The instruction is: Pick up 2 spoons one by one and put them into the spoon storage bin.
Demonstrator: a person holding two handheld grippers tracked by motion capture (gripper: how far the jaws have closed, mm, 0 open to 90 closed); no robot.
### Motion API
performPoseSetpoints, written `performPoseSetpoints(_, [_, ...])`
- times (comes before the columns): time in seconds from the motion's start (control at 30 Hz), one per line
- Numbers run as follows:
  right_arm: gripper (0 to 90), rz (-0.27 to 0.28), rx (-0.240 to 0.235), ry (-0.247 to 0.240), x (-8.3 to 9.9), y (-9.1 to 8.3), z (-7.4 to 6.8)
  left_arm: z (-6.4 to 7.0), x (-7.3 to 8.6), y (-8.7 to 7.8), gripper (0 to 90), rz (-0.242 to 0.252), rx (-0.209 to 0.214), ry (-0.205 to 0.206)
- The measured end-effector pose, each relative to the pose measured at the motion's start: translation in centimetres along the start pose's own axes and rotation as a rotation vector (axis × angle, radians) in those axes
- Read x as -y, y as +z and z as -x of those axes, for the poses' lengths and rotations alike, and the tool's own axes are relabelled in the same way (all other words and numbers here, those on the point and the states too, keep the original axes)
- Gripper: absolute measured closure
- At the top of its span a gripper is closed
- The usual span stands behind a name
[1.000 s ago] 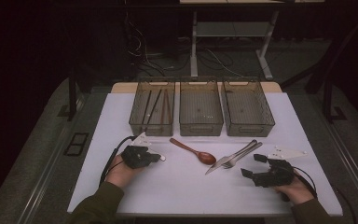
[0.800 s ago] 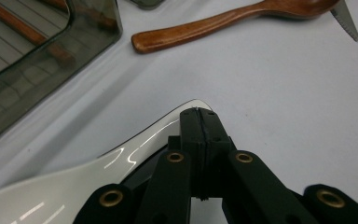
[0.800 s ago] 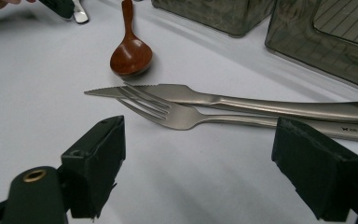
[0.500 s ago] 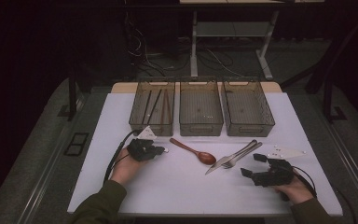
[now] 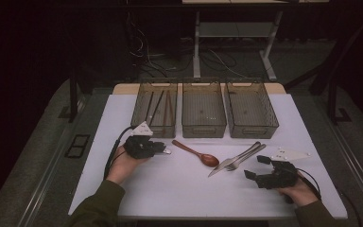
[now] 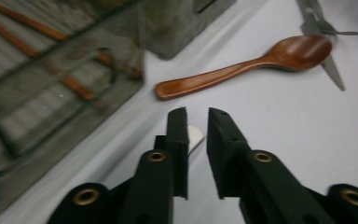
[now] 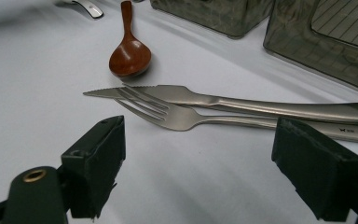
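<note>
A wooden spoon (image 5: 196, 153) (image 6: 242, 63) (image 7: 129, 56) lies mid-table in front of the bins. To its right a steel knife (image 5: 234, 161) (image 7: 242, 105) and fork (image 5: 248, 155) (image 7: 191, 119) lie side by side. My left gripper (image 5: 163, 150) (image 6: 196, 112) hovers just left of the spoon's handle, close to the left bin's front corner. Its jaws are nearly together, with a small pale shiny piece (image 6: 195, 136) (image 5: 167, 152) in the narrow gap. My right gripper (image 5: 256, 167) (image 7: 198, 126) stands wide open near the table's front right. Its jaws point at the tips of the fork and knife and hold nothing.
Three smoky see-through bins stand in a row at the back: left (image 5: 155, 128), middle (image 5: 203, 130), right (image 5: 253, 131). Wooden chopsticks (image 5: 163, 106) lie in the left bin. Bare white tabletop (image 5: 184, 189) stretches between my hands along the front edge.
My left gripper has moved a little away from me, toward the left bin's front corner, and the small pale piece has gone with it. The right gripper and the cutlery have stayed put.
</note>
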State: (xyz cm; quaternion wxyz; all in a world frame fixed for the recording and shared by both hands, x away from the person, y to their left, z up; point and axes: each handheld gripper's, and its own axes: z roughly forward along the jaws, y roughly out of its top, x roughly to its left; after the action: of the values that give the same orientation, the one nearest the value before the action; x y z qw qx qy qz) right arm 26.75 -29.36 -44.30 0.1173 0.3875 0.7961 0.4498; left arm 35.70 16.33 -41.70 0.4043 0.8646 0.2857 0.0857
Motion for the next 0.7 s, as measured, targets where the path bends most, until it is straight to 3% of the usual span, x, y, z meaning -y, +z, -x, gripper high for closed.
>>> performPoseSetpoints(0.23, [17.2, 0.0, -0.003, -0.003, 0.0, 0.0, 0.1, -2.4, 1.3, -2.4, 58.6, 0.043, -0.061, -0.074])
performPoseSetpoints(0.33, [17.2, -0.001, -0.003, -0.008, 0.0, 0.1, 0.0, -3.4, 2.3, -3.0, 51.5, 0.04, -0.085, -0.102])
performPoseSetpoints(0.57, [17.2, -0.007, -0.003, -0.013, 0.0, 0.2, -0.1, -4.6, 3.8, -2.9, 41.9, 0.006, -0.115, -0.139])
performPoseSetpoints(0.7, [17.2, -0.005, -0.002, -0.01, 0.0, 0.2, 0.0, -4.6, 3.9, -2.6, 41.1, -0.015, -0.119, -0.132])
